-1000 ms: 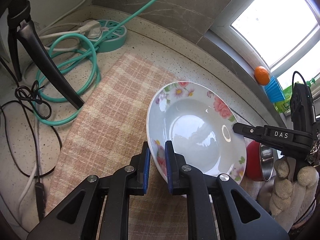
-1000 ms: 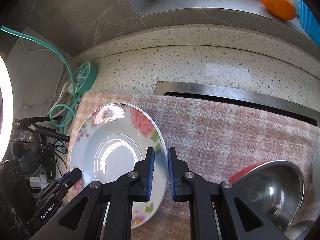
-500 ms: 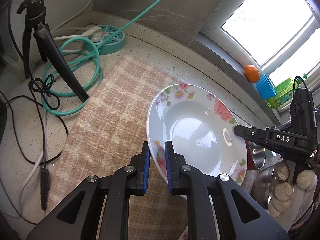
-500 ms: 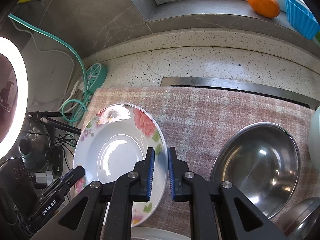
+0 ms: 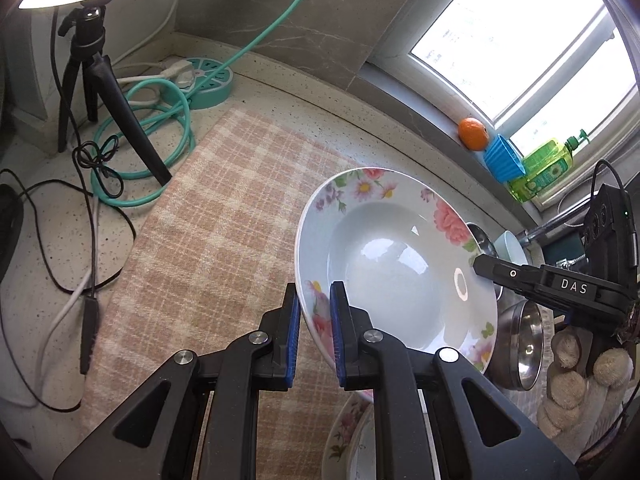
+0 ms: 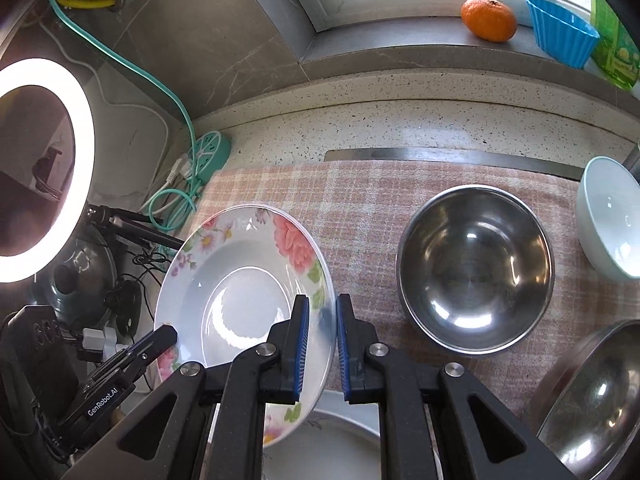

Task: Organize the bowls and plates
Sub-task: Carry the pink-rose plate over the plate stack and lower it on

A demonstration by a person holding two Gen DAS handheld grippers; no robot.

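Nearby, steel bowl [image 6: 476, 276] empty, white bowl [image 6: 610, 216] empty

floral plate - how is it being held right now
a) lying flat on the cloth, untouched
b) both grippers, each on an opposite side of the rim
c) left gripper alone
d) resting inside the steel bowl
b: the left gripper and the right gripper each pinch the rim of the floral plate on opposite sides, holding it above the checked cloth.
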